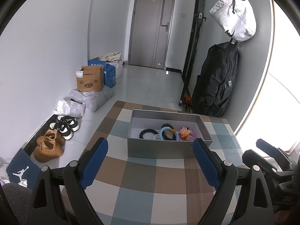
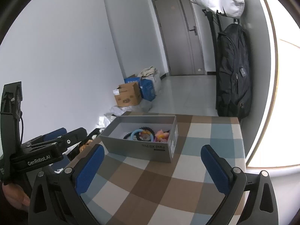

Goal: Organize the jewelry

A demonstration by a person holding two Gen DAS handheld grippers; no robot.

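Checkered surface (image 1: 142, 178) carries one grey box (image 1: 159, 148), long axis crosswise, holding mixed rings; left tool (image 1: 150, 161) and right tool (image 2: 152, 170) both gape empty.

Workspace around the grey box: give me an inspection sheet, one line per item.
Surface: checked tablecloth in brown, blue and white covers the table; bare apart from the box.
Job's things: open grey box holds a black beaded bracelet, a light blue ring and pink and yellow trinkets.
Clutter: nothing seen on the table.
Grippers: left gripper and right gripper both open, nothing between the blue pads, short of the box.
Cables: thin black cable on the left gripper's body in the right wrist view.
Surroundings: cardboard box, tan shoes, black backpack and white bag hanging, closed door.
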